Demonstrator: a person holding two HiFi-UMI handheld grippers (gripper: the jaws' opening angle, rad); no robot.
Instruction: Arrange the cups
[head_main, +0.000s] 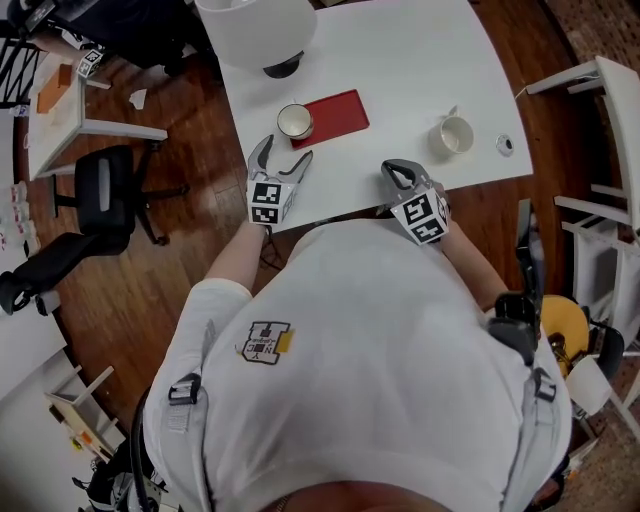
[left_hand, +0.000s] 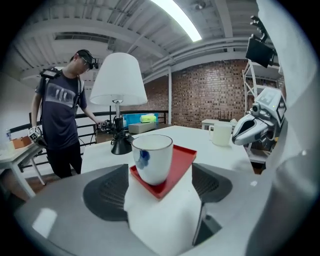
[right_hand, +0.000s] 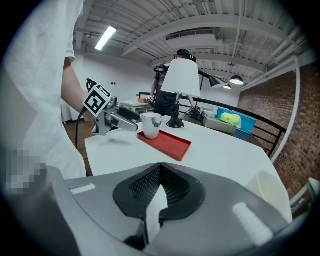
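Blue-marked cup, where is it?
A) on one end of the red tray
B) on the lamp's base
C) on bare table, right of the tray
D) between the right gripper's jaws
A: the left gripper view shows the blue-marked cup standing upright on the near corner of the red tray, touching neither gripper.

One white cup (head_main: 294, 121) stands on the red tray (head_main: 340, 112), cream mug (head_main: 452, 134) well apart.
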